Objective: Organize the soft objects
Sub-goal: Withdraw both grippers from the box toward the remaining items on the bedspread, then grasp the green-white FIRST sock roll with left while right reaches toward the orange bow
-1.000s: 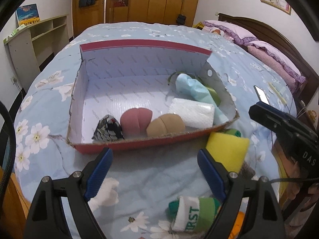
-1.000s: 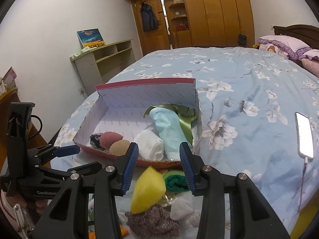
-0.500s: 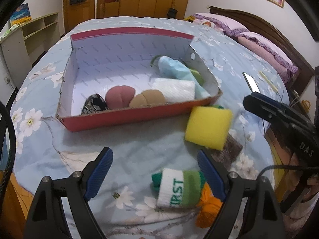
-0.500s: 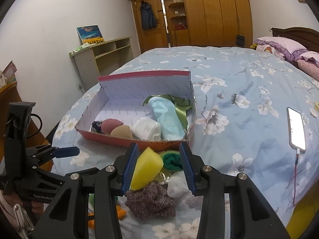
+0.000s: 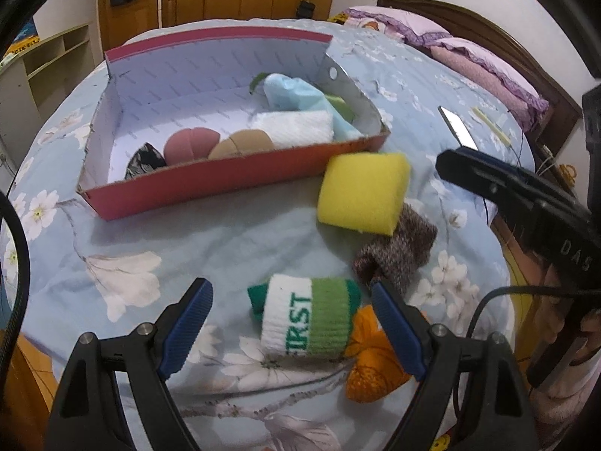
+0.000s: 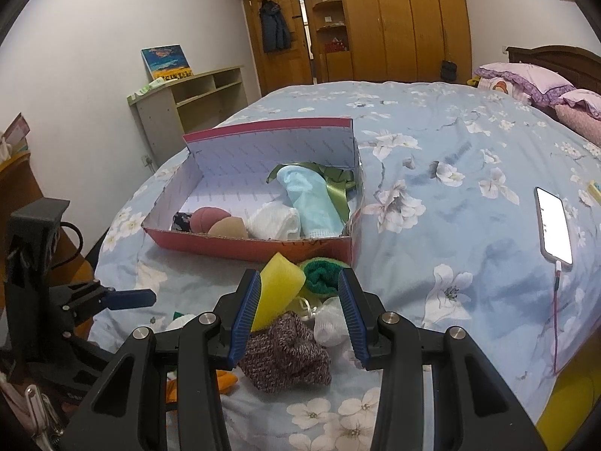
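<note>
Nearer now: rolled sock (image 5: 310,321) between hand-held gripper (image 5: 291,330) fingers.

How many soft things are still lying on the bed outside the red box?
6 that I can see, clustered before the red box: yellow sponge, grey knitted piece, green-and-white roll, orange piece, dark green roll, white puff. More may hide underneath.

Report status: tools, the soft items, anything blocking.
Both tools open: left tool around green-white sock, right tool around yellow sponge. Box part filled. Grey sock crowds sponge.
</note>
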